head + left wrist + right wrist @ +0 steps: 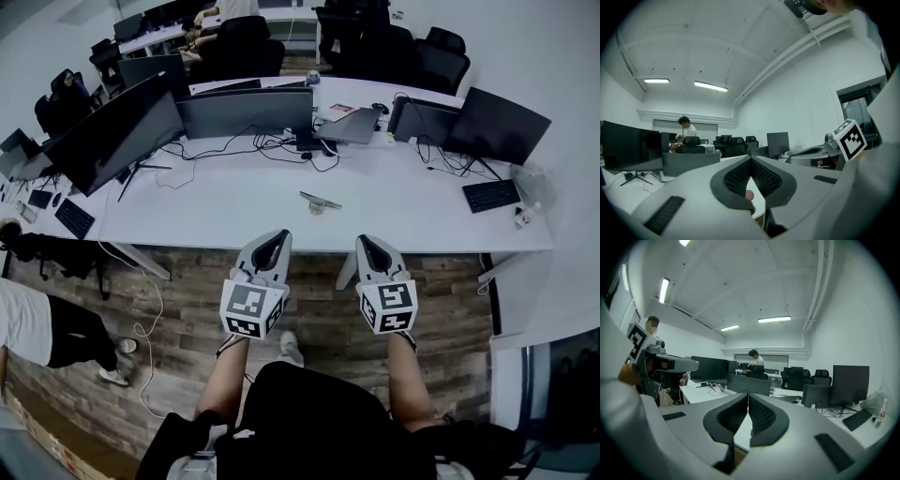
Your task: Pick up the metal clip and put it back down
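Nearby, monitors (248, 111) and cables (234, 148) behind the metal clip (320, 201)

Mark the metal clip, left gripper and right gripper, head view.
metal clip (320, 202): head view, middle of the clip's body.
left gripper (278, 234): head view, where its closed fingertips meet.
right gripper (365, 239): head view, where its closed fingertips meet.

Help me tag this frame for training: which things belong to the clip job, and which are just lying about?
Job: clip, left gripper, right gripper, desk.
Lying about: monitors, keyboards, laptop, cables, chairs.
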Demonstrator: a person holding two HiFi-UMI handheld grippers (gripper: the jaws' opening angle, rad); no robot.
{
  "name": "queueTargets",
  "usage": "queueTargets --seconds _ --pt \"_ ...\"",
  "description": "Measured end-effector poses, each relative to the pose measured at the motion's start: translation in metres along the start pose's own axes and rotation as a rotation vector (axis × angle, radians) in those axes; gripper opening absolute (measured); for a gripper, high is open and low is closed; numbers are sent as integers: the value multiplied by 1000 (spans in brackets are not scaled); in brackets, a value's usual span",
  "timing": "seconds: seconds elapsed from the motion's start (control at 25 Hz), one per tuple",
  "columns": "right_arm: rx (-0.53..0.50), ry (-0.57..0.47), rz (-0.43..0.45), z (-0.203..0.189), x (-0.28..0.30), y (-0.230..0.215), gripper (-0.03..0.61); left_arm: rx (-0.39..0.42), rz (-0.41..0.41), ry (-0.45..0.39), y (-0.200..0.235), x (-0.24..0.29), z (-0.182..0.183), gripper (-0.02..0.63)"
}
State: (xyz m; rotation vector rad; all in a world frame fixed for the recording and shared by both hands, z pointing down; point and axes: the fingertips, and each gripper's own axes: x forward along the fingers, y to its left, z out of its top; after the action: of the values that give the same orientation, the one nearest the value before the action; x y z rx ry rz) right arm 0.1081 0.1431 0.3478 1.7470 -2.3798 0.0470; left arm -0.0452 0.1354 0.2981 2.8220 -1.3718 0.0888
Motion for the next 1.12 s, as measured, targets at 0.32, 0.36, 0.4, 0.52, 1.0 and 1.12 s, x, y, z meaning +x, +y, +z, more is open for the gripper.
queueTargets --seconds 0.32,0.36,0.4,0.52,1.0,1.12 --pt "-11 23 -10 10 72 -9 23 -10 -29 12 55 57 -1 9" --pt "-10 27 -9 9 81 -9 23 -12 -34 17 61 63 -3 9" --pt "-8 28 -5 8 89 -9 23 -14 -39 21 66 69 -5 9" --pt "0 26 5 9 112 -9 23 -29 -57 33 84 87 -10 9" --pt "17 76 -31 -8 175 -5 25 -66 -89 95 138 121 -45 9" --pt "27 78 -25 -10 182 -4 25 -68 -91 102 142 124 -49 9"
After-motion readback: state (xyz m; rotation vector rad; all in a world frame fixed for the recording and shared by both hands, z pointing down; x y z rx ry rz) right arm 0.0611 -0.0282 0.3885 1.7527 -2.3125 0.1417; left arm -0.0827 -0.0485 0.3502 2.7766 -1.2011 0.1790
